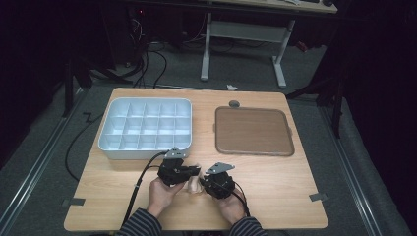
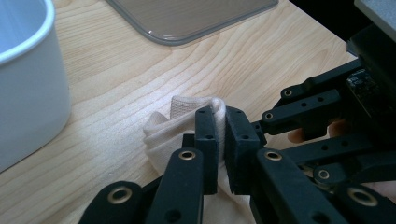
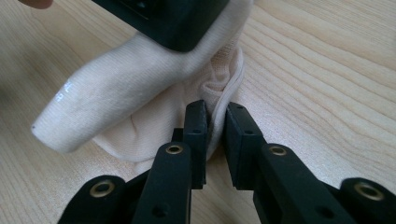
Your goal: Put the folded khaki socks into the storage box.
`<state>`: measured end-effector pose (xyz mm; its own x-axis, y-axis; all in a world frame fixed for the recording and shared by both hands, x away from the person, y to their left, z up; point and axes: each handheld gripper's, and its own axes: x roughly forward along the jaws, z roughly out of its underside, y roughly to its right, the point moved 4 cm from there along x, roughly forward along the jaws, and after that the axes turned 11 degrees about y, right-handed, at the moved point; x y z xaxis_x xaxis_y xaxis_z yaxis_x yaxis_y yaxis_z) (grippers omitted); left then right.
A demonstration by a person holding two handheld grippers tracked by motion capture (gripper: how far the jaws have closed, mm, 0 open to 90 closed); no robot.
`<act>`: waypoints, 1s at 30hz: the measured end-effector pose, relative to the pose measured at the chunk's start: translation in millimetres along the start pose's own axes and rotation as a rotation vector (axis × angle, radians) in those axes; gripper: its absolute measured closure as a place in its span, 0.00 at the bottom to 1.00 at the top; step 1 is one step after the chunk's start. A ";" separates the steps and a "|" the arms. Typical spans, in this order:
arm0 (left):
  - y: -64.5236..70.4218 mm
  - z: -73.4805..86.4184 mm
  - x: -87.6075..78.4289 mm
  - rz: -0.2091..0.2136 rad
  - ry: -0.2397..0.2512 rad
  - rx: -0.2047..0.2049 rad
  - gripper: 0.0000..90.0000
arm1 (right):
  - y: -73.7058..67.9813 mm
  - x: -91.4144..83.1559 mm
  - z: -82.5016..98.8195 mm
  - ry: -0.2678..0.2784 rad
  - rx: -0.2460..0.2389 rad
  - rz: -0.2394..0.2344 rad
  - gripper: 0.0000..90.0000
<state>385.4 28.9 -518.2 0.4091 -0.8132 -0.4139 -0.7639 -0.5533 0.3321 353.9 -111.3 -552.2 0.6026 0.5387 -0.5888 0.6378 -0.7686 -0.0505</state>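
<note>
Sock (image 1: 193, 185) of pale cream knit lying bunched on the wooden counter (image 1: 275, 182) near its front edge, between the two tools and well short of the white compartment box (image 1: 145, 129) and the brown tray (image 1: 253, 131) farther back. Left hand-held gripper (image 2: 221, 140) pinching a raised fold of the fabric, jaws all but closed with only a thin layer of cloth between the pads. Right hand-held gripper (image 3: 215, 135) gripping the ribbed edge near the opening, jaws drawn close around that edge with a narrow gap remaining; pads appearing to press on the cloth. Toe end jutting out as a rounded tube in the right gripper view, part of the fabric passing beneath the body of the other tool. Judged as an early-to-middle stage of handling: both holds secured, the garment lifting slightly off the wood but not yet spread, folded or carried anywhere. Remaining, by this reading: shaping the fabric between the two grips and placing it; compartments in the box appearing empty and the tray bare.
</note>
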 end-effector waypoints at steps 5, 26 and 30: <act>0.0 -0.4 2.3 0.000 0.003 0.002 0.94 | 0.2 0.3 -0.2 0.000 0.001 -0.002 0.89; -5.6 6.5 11.8 -0.039 -0.038 0.026 0.94 | 0.1 -0.8 0.2 0.008 -0.003 -0.016 0.87; -5.2 7.5 13.7 -0.042 -0.043 0.023 0.93 | -1.3 -4.4 -0.1 0.015 -0.013 -0.005 0.86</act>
<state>391.3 22.0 -531.9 0.4193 -0.7809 -0.4630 -0.7580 -0.5818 0.2948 350.4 -112.7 -549.4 0.6063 0.5476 -0.5767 0.6471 -0.7612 -0.0426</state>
